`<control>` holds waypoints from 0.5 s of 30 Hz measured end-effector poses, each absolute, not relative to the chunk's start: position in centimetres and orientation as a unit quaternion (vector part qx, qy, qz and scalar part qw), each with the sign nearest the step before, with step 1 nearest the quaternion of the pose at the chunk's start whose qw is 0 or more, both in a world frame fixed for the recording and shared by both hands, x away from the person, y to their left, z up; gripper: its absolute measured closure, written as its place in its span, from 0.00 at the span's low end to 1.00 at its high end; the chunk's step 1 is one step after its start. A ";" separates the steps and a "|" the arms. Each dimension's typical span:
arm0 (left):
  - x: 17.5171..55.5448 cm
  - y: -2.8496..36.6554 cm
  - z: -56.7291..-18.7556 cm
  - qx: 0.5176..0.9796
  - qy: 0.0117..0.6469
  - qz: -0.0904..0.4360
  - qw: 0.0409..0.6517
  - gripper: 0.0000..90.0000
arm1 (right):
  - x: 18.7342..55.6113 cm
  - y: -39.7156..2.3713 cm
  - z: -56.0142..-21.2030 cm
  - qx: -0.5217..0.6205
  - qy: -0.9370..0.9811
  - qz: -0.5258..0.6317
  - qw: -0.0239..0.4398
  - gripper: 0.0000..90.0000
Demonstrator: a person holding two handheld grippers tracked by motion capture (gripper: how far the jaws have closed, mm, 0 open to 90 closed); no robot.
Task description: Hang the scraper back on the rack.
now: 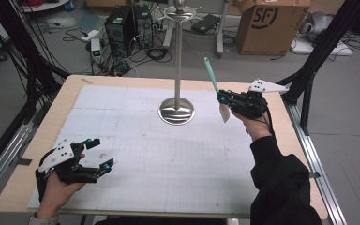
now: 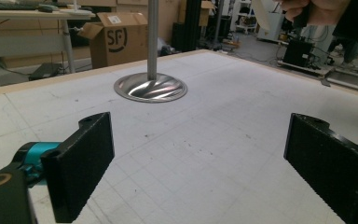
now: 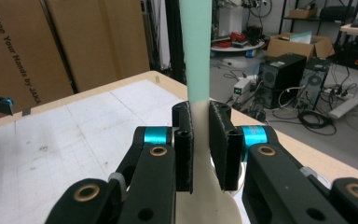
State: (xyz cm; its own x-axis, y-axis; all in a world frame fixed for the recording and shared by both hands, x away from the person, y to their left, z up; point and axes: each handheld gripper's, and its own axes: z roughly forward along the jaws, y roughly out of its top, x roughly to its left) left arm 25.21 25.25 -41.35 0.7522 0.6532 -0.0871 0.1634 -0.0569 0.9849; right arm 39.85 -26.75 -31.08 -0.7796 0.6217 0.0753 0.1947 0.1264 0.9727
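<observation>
Mint green and cream, the spatula is standing nearly upright in the right gripper, its green handle pointing up and its pale blade hanging below the jaws, which are clamping its neck from both sides. The person is holding it above the table's far right part, just right of the steel stand with its round base. Near the front left corner, the left gripper is resting low over the white mat, its jaws standing wide apart with nothing between them.
</observation>
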 end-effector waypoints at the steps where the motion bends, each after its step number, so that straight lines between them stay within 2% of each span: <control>1: 25.2 25.3 -41.4 0.700 0.292 0.197 0.621 0.10 | 40.0 -26.7 -30.9 0.280 0.726 0.602 0.181 0.90; 15: 25.1 26.0 -41.2 0.691 0.297 0.196 0.629 0.10 | 42.4 -25.8 -27.9 0.277 0.689 0.644 0.183 0.90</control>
